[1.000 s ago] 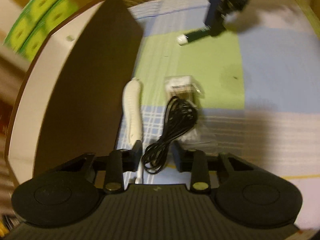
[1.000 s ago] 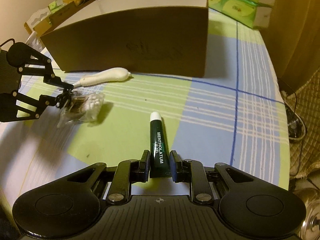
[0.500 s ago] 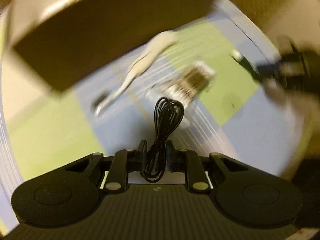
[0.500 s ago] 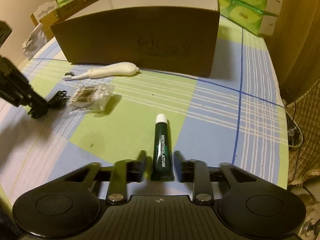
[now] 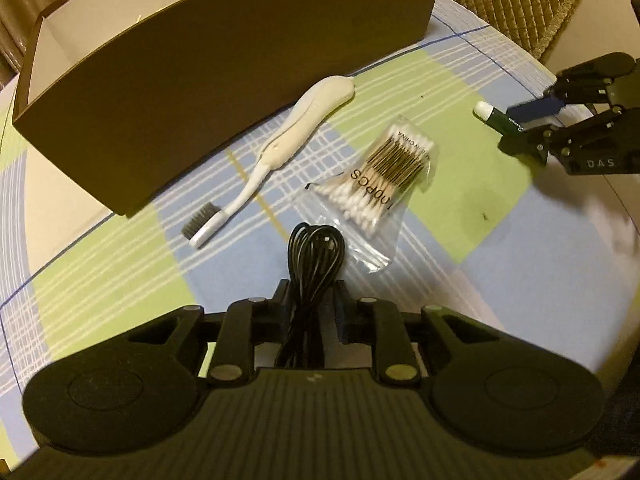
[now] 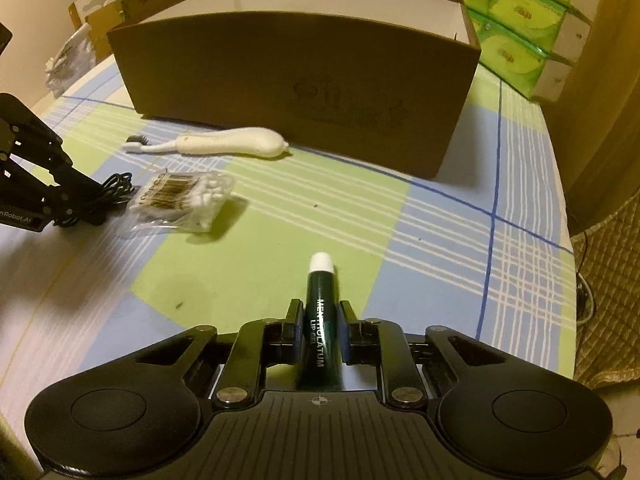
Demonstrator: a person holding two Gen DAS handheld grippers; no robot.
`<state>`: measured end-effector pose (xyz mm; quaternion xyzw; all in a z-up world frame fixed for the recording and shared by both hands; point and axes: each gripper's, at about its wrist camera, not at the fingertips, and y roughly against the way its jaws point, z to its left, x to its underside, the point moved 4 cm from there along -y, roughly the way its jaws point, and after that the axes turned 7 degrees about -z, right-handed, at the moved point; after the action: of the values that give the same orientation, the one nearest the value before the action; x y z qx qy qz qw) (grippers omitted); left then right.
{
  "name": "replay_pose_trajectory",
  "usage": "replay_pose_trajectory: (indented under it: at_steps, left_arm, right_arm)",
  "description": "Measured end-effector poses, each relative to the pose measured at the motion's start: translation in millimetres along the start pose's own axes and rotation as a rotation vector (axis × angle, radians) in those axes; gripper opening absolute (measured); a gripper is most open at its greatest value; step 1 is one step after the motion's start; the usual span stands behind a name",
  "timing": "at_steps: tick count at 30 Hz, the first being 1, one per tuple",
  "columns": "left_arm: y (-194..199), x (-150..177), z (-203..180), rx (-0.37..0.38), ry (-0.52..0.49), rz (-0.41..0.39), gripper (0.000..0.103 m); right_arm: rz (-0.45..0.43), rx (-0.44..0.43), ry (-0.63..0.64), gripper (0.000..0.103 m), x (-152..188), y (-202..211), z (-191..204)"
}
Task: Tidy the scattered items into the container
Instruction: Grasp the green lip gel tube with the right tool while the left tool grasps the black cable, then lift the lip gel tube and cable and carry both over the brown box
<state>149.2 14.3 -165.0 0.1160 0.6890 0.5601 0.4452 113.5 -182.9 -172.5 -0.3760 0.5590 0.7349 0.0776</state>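
Observation:
My left gripper [image 5: 311, 294] is shut on a coiled black cable [image 5: 316, 254], held just above the checked tablecloth. My right gripper [image 6: 320, 316] is shut on a dark green Mentholatum lip gel tube [image 6: 320, 320] with a white cap, lifted off the cloth. The brown cardboard box [image 6: 296, 80], open at the top, stands behind. A white toothbrush [image 5: 296, 140] lies along the box's front wall. A clear bag of cotton swabs [image 5: 384, 172] lies just beyond the cable. In the right wrist view, the left gripper [image 6: 86, 208] with the cable sits at the far left.
Green tissue packs [image 6: 516, 20] are stacked right of the box. Small cartons and bags [image 6: 100, 12] stand behind it at the left. A quilted chair [image 6: 608, 300] is beyond the table's right edge. The right gripper [image 5: 532, 124] shows at the left wrist view's right edge.
The left gripper closed on the black cable, lifted it and swung round to face the box. The right gripper raised the lip gel tube off the cloth.

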Motion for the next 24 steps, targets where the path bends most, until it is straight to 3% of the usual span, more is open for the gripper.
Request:
replay_pose_trajectory:
  at_steps: [3,8,13,24]
  left_arm:
    - [0.0,2.1,-0.7,-0.008,0.050,-0.001,0.016]
    - [16.1,14.3,11.3,0.049,0.231,-0.019,0.016]
    - [41.1,13.9,19.0,0.051,0.313,-0.072,0.016]
    - [92.0,-24.2,29.1,0.039,0.304,-0.208,0.016]
  right_arm:
    - [0.021,-0.031,-0.066,0.014,0.1,3.0,-2.4]
    - [0.017,-0.096,-0.172,0.014,-1.1,14.1,-5.5]
    - [-0.018,-0.146,-0.193,0.014,-20.4,28.4,-4.5]
    - [-0.131,-0.225,-0.130,0.014,-79.2,52.5,9.1]
